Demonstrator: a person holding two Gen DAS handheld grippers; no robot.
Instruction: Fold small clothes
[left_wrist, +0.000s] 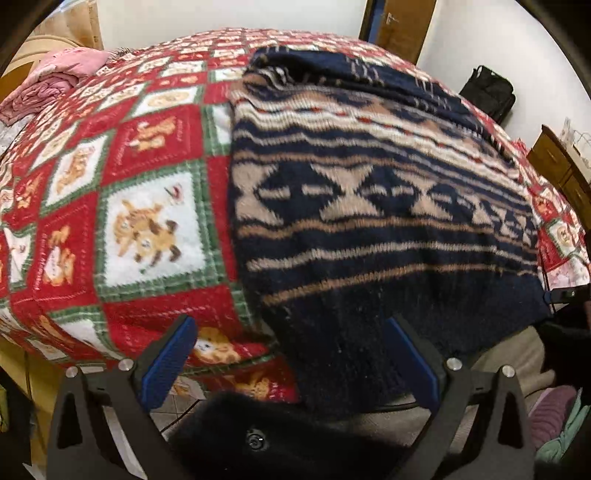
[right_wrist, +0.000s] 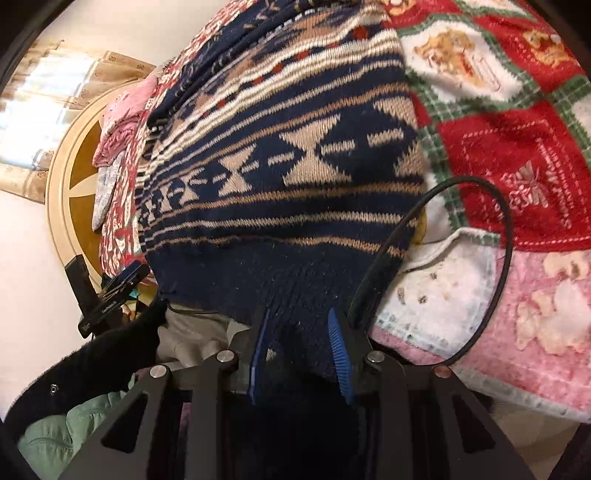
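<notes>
A navy knit sweater with tan and cream patterned bands lies spread on a red, green and white patchwork blanket. Its dark hem hangs over the near edge. My left gripper is open, its blue pads wide apart on either side of the hem's left corner. In the right wrist view the same sweater fills the middle. My right gripper is shut on the sweater's navy hem, with the cloth bunched between its blue pads.
Folded pink cloth lies at the blanket's far left. A black cable loops over a pink and white blanket. Green and black clothes are piled below. A black bag and wooden drawers stand by the wall.
</notes>
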